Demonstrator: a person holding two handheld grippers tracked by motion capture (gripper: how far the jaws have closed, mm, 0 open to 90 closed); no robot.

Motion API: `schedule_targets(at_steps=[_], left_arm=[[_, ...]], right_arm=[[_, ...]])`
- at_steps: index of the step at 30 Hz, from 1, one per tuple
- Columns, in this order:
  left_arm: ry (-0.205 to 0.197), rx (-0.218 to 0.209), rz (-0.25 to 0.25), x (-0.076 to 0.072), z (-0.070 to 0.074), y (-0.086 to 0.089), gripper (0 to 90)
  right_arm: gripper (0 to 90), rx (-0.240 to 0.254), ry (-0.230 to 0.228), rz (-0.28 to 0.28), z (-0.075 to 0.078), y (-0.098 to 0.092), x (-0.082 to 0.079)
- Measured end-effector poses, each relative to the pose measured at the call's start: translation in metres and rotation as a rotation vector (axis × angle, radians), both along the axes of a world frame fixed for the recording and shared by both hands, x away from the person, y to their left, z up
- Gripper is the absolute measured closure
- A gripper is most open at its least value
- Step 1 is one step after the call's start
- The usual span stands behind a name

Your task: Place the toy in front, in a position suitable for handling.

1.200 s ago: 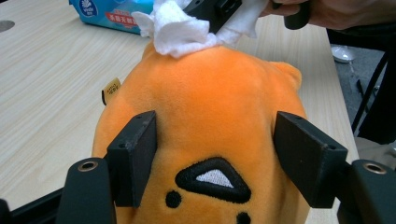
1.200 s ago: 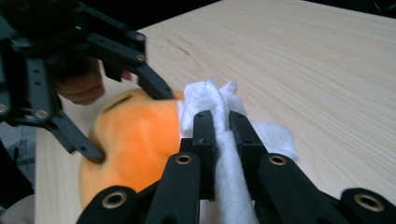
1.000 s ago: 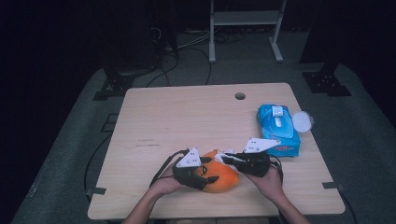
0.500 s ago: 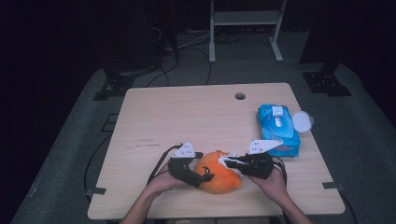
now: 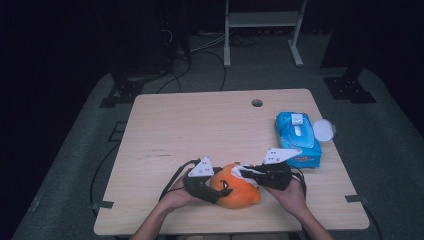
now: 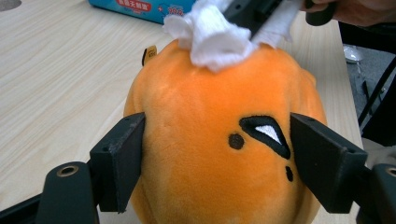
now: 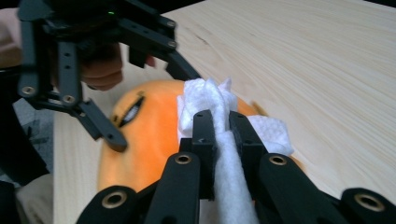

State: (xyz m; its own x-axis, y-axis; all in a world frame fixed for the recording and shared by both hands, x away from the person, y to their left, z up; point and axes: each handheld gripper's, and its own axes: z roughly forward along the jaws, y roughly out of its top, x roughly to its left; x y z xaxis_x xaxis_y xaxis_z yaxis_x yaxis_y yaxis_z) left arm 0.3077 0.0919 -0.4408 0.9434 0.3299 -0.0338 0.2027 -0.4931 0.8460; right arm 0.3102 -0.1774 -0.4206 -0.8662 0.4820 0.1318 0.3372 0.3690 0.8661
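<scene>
Right gripper (image 7: 221, 122): jaws clamped on white wipe (image 7: 205, 100), pressed atop orange plush toy (image 6: 219, 140). Left gripper (image 6: 217, 154): jaws just closing, pads hugging toy's sides. Toy sits near table's (image 5: 200, 125) front edge. Advice: steady toy firmly; wipe in short strokes.

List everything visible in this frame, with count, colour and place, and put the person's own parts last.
plush toy: one, orange with black face marks, front edge of table, between both grippers.
wipe: one, white, bunched on top of the plush toy.
wet-wipe pack: one, blue, lid flipped open, right side of table.
table: one, light wood, round hole near far edge.
left gripper: black; jaws have just been closing, straddling the plush toy.
right gripper: black, shut on the wipe.
hands: two, at the near edge.
</scene>
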Motion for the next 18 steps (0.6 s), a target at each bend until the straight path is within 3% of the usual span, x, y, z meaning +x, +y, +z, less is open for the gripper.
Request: schedule_targets(at_steps=[4,7,11,18], left_arm=[[-0.012,0.017,0.002,-0.002,0.002,-0.004,22.7],[-0.027,0.024,-0.008,-0.005,0.002,-0.008,22.8],[-0.047,0.043,-0.014,-0.006,0.002,-0.007,23.0],[-0.005,0.016,-0.007,0.001,-0.002,0.003,23.3]], right_arm=[[81.5,0.001,-0.008,-0.015,0.001,-0.001,-0.002],[81.4,0.007,-0.028,0.006,0.005,0.013,-0.007],[81.3,-0.032,-0.073,0.045,0.006,0.031,-0.014],[81.4,0.018,-0.003,-0.031,-0.001,0.0,-0.001]])
